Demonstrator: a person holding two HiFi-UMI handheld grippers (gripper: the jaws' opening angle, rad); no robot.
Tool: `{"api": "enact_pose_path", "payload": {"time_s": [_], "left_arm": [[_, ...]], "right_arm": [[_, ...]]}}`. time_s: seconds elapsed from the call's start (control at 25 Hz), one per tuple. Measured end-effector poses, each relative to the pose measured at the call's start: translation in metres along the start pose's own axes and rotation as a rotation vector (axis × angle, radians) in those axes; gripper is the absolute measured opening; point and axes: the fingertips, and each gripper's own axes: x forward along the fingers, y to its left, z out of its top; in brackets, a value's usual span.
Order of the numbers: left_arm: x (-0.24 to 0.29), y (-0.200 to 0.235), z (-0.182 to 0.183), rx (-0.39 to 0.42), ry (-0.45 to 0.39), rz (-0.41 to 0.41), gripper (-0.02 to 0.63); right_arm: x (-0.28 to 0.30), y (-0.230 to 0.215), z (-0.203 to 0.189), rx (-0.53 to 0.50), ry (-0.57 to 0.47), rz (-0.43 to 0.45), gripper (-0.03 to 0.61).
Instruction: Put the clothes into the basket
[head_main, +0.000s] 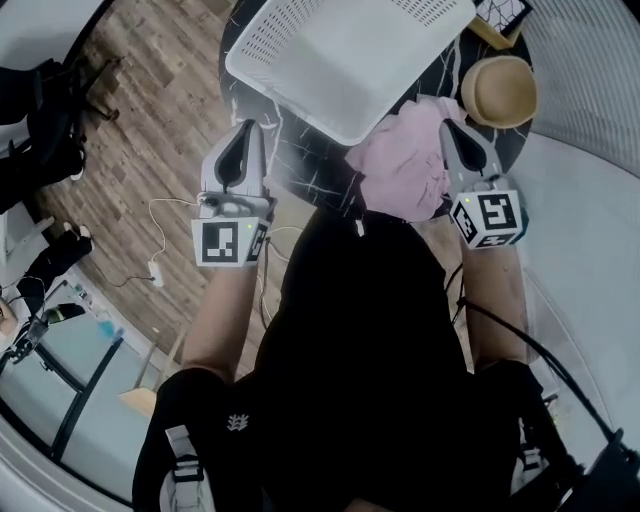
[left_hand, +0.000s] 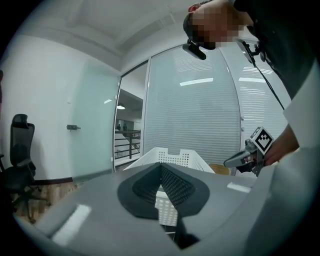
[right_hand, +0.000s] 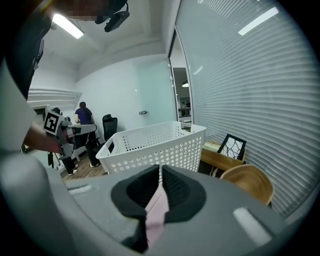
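Note:
A white perforated basket (head_main: 350, 60) stands on the dark marble table (head_main: 300, 165), ahead of both grippers. My right gripper (head_main: 450, 130) is shut on a pink garment (head_main: 405, 165) that hangs bunched just left of it, over the table's near edge. In the right gripper view a strip of the pink garment (right_hand: 157, 210) is pinched between the closed pads (right_hand: 177, 190), with the basket (right_hand: 160, 145) straight ahead. My left gripper (head_main: 245, 135) hovers at the basket's near left corner, shut and holding nothing. In the left gripper view its pads (left_hand: 177, 187) meet in front of the basket (left_hand: 170, 157).
A round wooden bowl (head_main: 498, 92) sits on the table right of the basket, with a wire-frame object (right_hand: 231, 146) behind it. Slatted blinds (right_hand: 250, 90) close the right side. Wood floor with a white cable (head_main: 160, 240) lies to the left. A person (right_hand: 84, 115) stands far back by office chairs.

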Motion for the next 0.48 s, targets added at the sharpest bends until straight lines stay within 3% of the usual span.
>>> {"api": "enact_pose_path", "payload": {"time_s": [0.28, 0.48], "left_arm": [[0.011, -0.007, -0.036, -0.012, 0.038, -0.036, 0.008], [0.019, -0.013, -0.044, -0.015, 0.043, -0.036, 0.008]], "right_arm": [[0.016, -0.003, -0.029, -0.014, 0.082, 0.004, 0.23], [0.027, -0.008, -0.052, 0.012, 0.13, -0.005, 0.339]]}}
